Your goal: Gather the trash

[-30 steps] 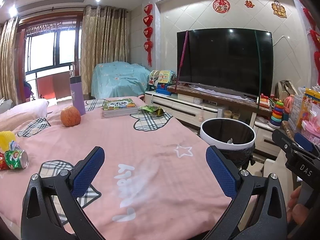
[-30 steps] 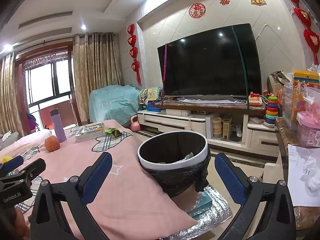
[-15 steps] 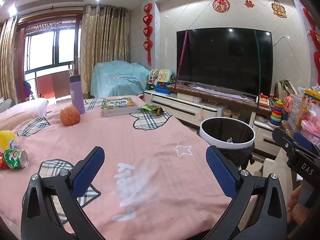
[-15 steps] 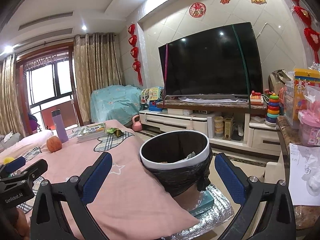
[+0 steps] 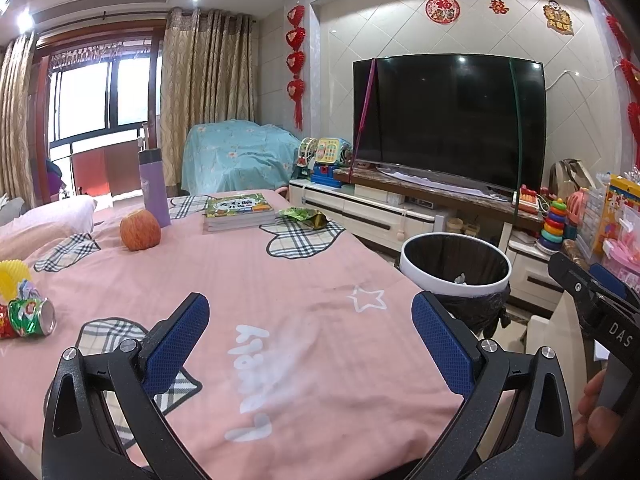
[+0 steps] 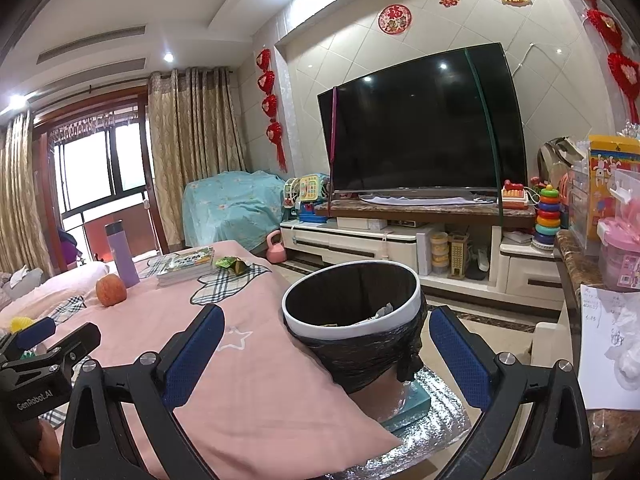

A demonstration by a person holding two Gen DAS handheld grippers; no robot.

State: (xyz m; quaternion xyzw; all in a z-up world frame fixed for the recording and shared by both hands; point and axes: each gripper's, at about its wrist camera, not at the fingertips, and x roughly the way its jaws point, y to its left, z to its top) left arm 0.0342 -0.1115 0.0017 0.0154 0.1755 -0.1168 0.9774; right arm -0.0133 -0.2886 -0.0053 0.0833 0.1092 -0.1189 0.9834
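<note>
on the bed (image 5: 280, 280): can (image 5: 32, 316) far left, apple (image 5: 140, 230) behind, books (image 5: 238, 212) beyond; bin (image 5: 456, 268) just beside its right edge.

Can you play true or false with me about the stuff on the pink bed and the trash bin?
1. Both the left gripper and the right gripper are open and empty. True.
2. The crushed green drink can lies inside the round white-rimmed trash bin. False: it lies on the pink bedsheet, far from the bin.
3. The orange-red apple sits beside the tall purple bottle. True.
4. The green snack wrapper lies on top of the stacked picture books. False: it lies beside them, on the sheet.
</note>
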